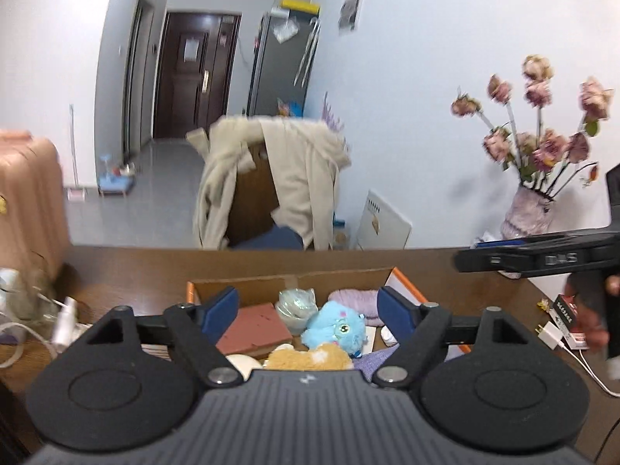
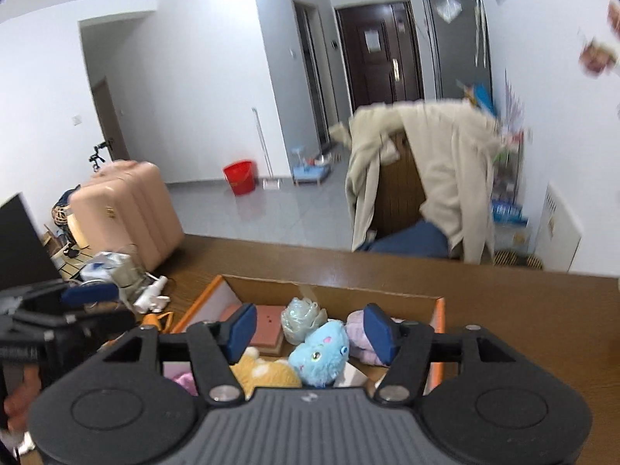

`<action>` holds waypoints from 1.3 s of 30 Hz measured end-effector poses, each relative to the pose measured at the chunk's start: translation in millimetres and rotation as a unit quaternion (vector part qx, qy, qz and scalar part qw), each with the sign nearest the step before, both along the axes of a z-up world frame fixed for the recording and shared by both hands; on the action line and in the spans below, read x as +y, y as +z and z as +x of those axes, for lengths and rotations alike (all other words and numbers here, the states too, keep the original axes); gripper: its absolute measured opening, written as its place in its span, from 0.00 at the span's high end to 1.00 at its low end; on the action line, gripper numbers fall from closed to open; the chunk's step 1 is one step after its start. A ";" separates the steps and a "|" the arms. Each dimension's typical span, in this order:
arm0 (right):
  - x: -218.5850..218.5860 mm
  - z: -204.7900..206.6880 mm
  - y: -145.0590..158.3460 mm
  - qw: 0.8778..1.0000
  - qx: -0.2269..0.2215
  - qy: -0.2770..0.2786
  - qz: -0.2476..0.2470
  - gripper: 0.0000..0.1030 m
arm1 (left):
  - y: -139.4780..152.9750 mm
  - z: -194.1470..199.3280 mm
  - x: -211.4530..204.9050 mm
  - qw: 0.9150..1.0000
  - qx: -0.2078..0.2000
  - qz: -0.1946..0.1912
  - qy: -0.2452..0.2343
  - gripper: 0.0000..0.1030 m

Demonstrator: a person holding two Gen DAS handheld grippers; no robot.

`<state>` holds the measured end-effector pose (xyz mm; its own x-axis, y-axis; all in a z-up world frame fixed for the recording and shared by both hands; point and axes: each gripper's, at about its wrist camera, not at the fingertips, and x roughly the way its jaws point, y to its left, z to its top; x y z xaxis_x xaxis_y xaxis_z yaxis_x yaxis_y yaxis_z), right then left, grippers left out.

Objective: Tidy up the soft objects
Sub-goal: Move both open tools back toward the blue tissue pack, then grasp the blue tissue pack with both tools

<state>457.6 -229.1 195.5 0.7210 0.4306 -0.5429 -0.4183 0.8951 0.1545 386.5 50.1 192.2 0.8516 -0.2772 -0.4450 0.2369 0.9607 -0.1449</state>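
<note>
Soft objects are gathered inside an open cardboard box (image 2: 440, 312) with orange outer walls, set on the brown table (image 2: 523, 310) toward its far edge. A blue plush toy (image 2: 319, 352) lies near the middle of the box, with an orange plush (image 2: 267, 374) just beside it on the near side. A purple knitted piece (image 2: 358, 333) is seen against the right wall, a bundle of clear wrapping (image 2: 302, 316) toward the far wall, and a reddish-brown flat pad (image 1: 252, 327) toward the left wall.

Both tools are held above the near side of the box and nothing is carried. The left gripper (image 1: 306, 312) is spread wide with no object touched by its pads; the right gripper (image 2: 310, 329) is likewise released and empty.

The task is judged to be largely done, since the plush items are already in the box. Cables, a white plug (image 1: 552, 333) and small packets (image 1: 567, 310) are left on the table near its right edge; no further soft item can be made out with certainty outside the box.
</note>
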 end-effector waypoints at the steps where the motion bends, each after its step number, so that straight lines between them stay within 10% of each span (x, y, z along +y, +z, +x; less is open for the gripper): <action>1: -3.7 -12.7 6.5 1.000 -0.009 -0.002 -0.004 0.35 | 4.5 -10.0 1.3 1.000 -0.005 0.002 0.001 0.21; 11: -16.2 -123.0 13.2 0.997 -0.077 -0.013 -0.013 0.27 | 8.2 -113.5 -2.9 0.998 -0.048 0.027 0.035 0.13; 22: -20.4 -283.0 -109.0 0.999 -0.044 0.008 0.023 0.18 | -88.1 -260.2 -29.9 0.998 -0.053 0.000 0.046 0.00; 29: -25.4 -301.2 -138.0 0.999 -0.014 -0.022 0.030 0.18 | -108.8 -256.5 -29.6 0.999 -0.017 -0.003 0.047 0.00; 39: -21.2 -226.6 -151.5 0.997 0.024 -0.052 0.058 0.31 | -127.3 -184.3 -37.4 0.999 0.021 -0.026 0.026 0.10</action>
<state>231.1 -250.3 44.0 0.7394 0.4175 -0.5282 -0.3142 0.9078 0.2778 202.2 12.7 64.8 0.8464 -0.2572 -0.4662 0.1801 0.9623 -0.2040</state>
